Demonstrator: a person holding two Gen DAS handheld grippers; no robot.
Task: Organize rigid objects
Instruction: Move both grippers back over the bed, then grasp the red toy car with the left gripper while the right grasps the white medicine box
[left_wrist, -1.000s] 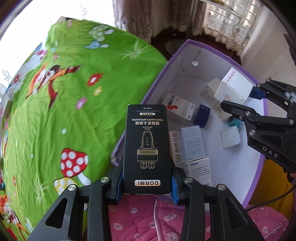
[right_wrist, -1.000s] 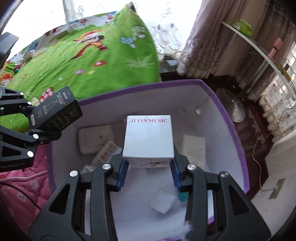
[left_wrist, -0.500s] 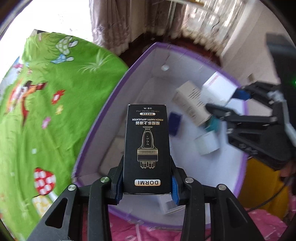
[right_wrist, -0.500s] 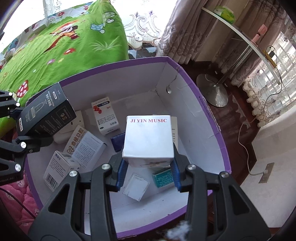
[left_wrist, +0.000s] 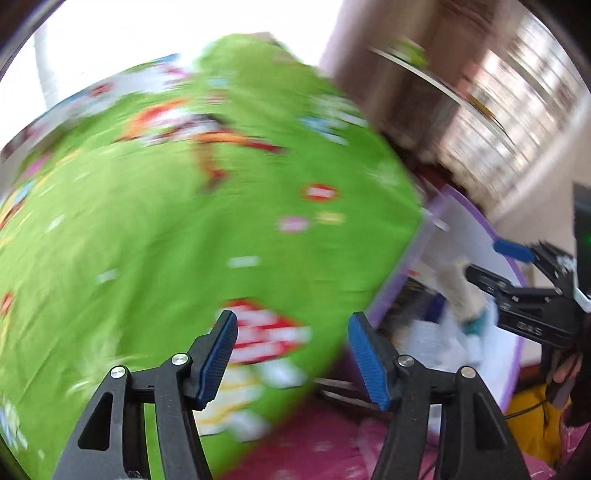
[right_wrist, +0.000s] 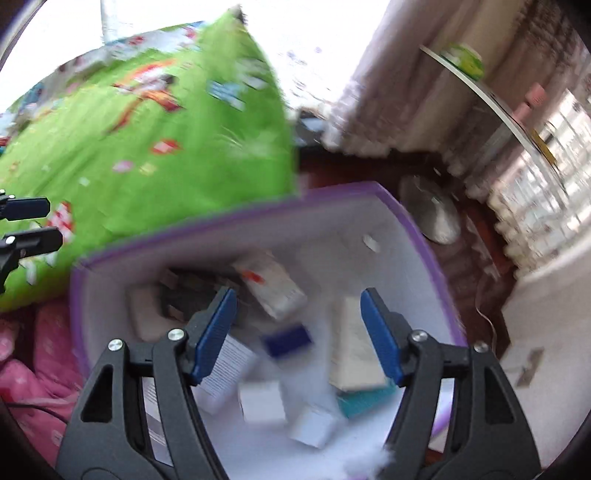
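My left gripper (left_wrist: 291, 332) hangs over the green bedspread (left_wrist: 147, 221); its jaws are opening and nothing is between them. It also shows at the left edge of the right wrist view as the left gripper (right_wrist: 51, 221). My right gripper (right_wrist: 298, 306) is above the purple box (right_wrist: 332, 192), jaws opening, with nothing between them. Inside lie the black carton (right_wrist: 188, 295), a white carton (right_wrist: 310, 421), a red-and-white carton (right_wrist: 273, 284), a blue one (right_wrist: 288, 338) and several others. The left wrist view shows the right gripper (left_wrist: 484, 258) over the purple box (left_wrist: 476, 210). Both views are blurred.
A pink quilt (right_wrist: 37, 350) lies in front of the box and the bedspread. A round metal stand base (right_wrist: 436, 218) sits on the floor behind the box, by the curtains. A person's hand (left_wrist: 565, 373) holds the right gripper.
Both grippers have let go: the black carton and the white carton are out of the jaws. The left gripper has swung left, from over the box to over the green bedspread.
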